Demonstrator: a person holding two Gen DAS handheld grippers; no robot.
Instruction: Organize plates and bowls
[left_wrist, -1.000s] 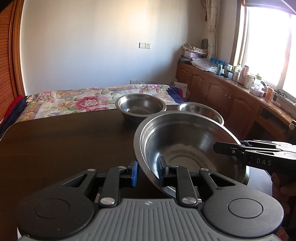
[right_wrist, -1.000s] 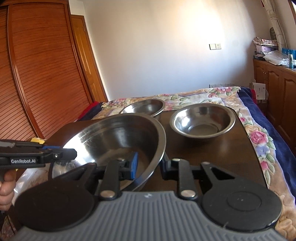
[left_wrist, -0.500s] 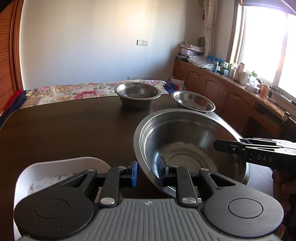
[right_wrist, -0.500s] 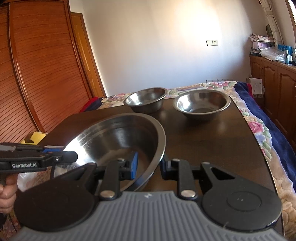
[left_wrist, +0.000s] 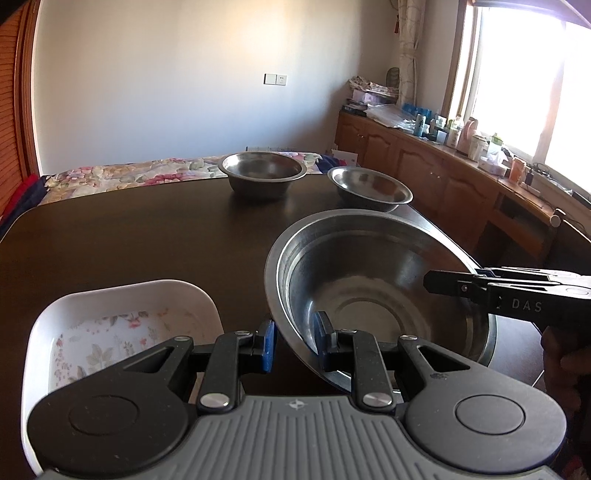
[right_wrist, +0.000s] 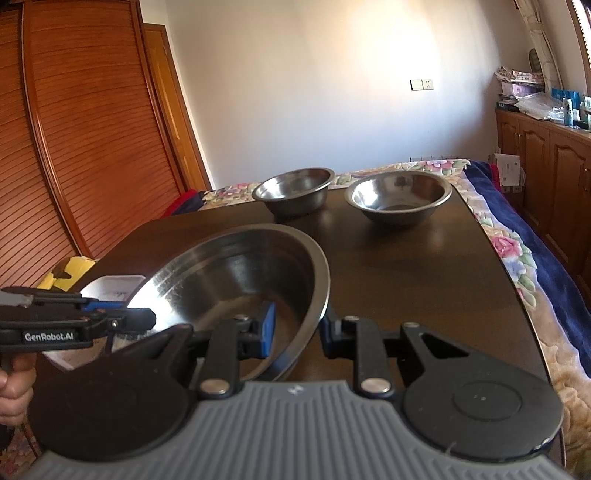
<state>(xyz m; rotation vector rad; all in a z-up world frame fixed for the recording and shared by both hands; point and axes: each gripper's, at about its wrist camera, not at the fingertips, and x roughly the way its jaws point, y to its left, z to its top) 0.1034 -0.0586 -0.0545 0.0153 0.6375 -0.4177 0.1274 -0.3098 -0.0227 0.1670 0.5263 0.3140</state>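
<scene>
The big steel bowl (left_wrist: 380, 295) is gripped from two sides at once and held tilted above the dark table (left_wrist: 129, 251). The left gripper (left_wrist: 293, 345) is clamped on the bowl's near rim, one blue-padded finger outside the wall, the other inside. The right gripper (right_wrist: 295, 332) is clamped on the opposite rim in the same way, with a blue pad pressed against the inner wall.

Lettering can be read on both tools. In the left wrist view, "DAS" is printed in pale letters on the side of the right gripper, which is seen reaching in from the bowl's right. In the right wrist view, "GenRobot.AI" is printed on the left gripper, seen just left of the bowl, and a hand (right_wrist: 14, 387) is wrapped round its handle.

A white dish (left_wrist: 118, 332) with a floral pattern inside is seen just left of the big bowl, low at the table's near edge. Two smaller steel bowls are set beyond the big bowl at the far end of the table: a deeper one (left_wrist: 262, 173) to the left, a shallower one (left_wrist: 369, 188) to the right, close together but apart. Past them, a flowered bedspread (left_wrist: 129, 171) is spread out. No writing can be made out on the bowls or the dish.
</scene>
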